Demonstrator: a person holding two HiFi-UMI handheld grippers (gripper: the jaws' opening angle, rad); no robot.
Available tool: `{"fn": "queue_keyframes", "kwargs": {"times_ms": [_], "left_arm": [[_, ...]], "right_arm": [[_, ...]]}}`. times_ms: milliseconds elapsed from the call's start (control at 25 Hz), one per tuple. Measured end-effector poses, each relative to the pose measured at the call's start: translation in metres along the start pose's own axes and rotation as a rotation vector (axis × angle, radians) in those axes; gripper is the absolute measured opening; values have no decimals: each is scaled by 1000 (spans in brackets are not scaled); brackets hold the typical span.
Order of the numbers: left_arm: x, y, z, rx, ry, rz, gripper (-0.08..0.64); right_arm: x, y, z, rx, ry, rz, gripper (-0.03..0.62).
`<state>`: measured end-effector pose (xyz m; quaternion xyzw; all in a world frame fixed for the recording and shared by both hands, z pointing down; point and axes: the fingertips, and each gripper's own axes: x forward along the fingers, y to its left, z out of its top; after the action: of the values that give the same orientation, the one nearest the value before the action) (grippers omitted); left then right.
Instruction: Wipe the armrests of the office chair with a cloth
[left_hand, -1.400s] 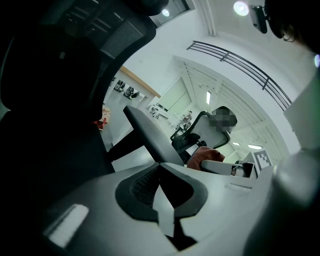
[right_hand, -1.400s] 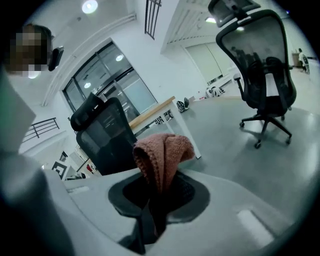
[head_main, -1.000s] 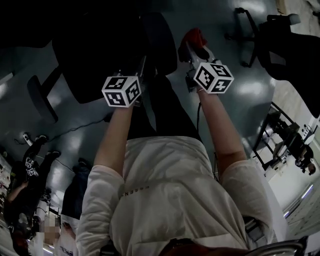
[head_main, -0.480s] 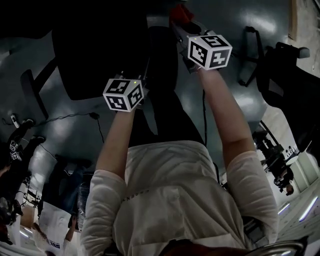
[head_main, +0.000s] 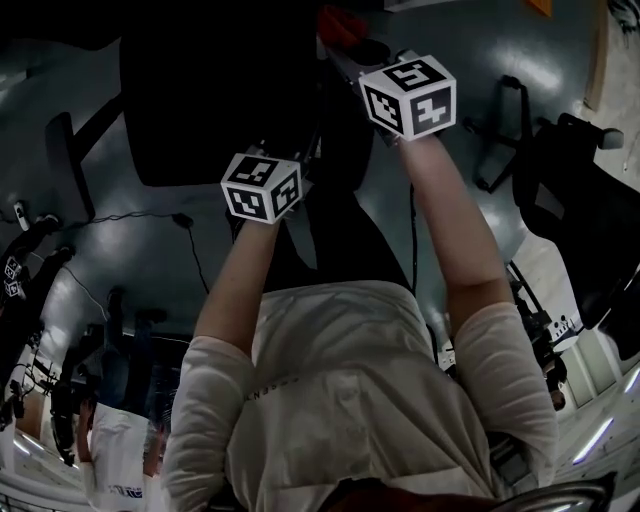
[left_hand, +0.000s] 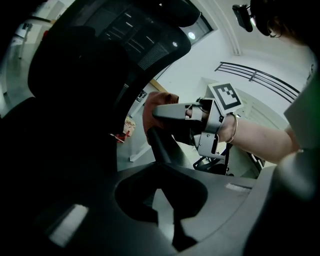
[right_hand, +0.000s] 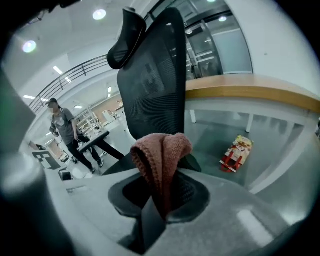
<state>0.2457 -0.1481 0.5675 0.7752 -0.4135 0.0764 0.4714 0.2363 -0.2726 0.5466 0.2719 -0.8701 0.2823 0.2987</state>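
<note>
The black office chair (head_main: 215, 90) stands in front of me, and its mesh back (right_hand: 152, 85) fills the right gripper view. My right gripper (head_main: 365, 65) is shut on a reddish-brown cloth (right_hand: 162, 150), bunched upright in its jaws, red (head_main: 340, 22) at the top of the head view. The left gripper view shows that cloth (left_hand: 149, 107) held against a dark armrest bar (left_hand: 162, 150). My left gripper (head_main: 262, 187) hangs lower by the seat, its jaws (left_hand: 162, 210) a little apart with nothing between them. The chair's other armrest (head_main: 62, 160) sticks out at the left.
A second black chair (head_main: 570, 170) stands at the right. A person (right_hand: 62, 130) stands beyond the chair. A red-and-yellow package (right_hand: 236, 152) lies on the floor under a wooden counter (right_hand: 250, 92). A cable (head_main: 150, 218) trails over the grey floor.
My right gripper has carried the cloth farther forward, toward the top of the head view, along the chair's right side. The left gripper has shifted only slightly.
</note>
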Motion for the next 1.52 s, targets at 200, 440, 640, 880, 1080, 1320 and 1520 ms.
{"fn": "queue_keyframes", "kwargs": {"times_ms": [200,440,640,880,1080,1320,1520], "left_arm": [[-8,7,4,-8,-21,16,12],[-40,37,15,-51,-64,73,12],[-65,55,15,-72,-76,92,12],[-81,55,3,-55,-33,46,12],[-90,52,-7,-40,-3,0,12],[-103,47,-12,6,28,-41,12],[-109,49,-19,36,51,-54,12]], "right_arm": [[23,34,9,-123,65,64,49],[32,65,12,-143,79,104,48],[25,95,-6,-67,95,146,48],[10,92,-41,49,182,44,49],[-6,95,-62,123,169,-18,49],[-20,108,-84,186,128,-105,48],[-29,120,-107,247,115,-129,48]]}}
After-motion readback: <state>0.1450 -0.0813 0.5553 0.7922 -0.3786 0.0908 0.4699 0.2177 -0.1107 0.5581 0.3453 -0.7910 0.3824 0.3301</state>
